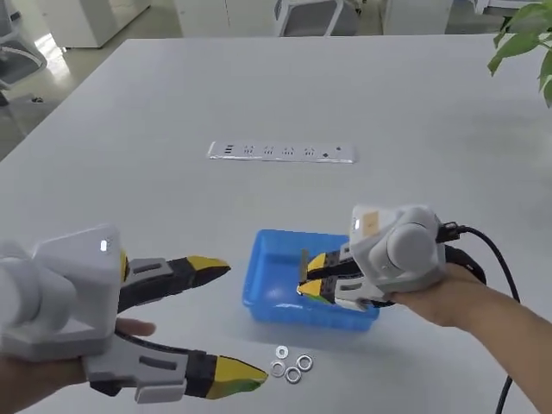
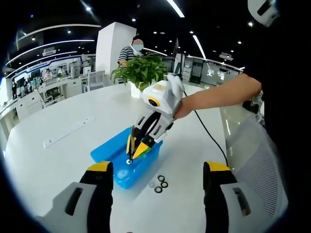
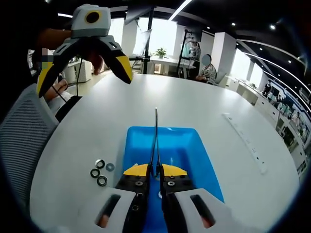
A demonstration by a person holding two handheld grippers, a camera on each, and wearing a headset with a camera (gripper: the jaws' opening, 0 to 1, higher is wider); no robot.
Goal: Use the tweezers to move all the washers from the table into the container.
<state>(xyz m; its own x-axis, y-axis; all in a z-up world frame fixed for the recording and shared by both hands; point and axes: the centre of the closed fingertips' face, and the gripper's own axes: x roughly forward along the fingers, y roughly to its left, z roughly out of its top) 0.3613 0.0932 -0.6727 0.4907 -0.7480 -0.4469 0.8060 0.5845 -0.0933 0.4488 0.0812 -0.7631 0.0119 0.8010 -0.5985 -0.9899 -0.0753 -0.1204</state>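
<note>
The room is bright. Long ceiling lights [image 2: 176, 8] shine high above the blue container [image 2: 109, 148] in both gripper views. The white surface [image 1: 172, 103] behind the container looks pale and a little washed out. Soft, faint shadows lie just beside the container. Far from it, straight things look bent in the gripper views.

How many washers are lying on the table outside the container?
4 washers, in one tight cluster on the table beside the blue container's near wall, towards the open left gripper. The right gripper, holding the tweezers, may hide more inside the container.
</note>
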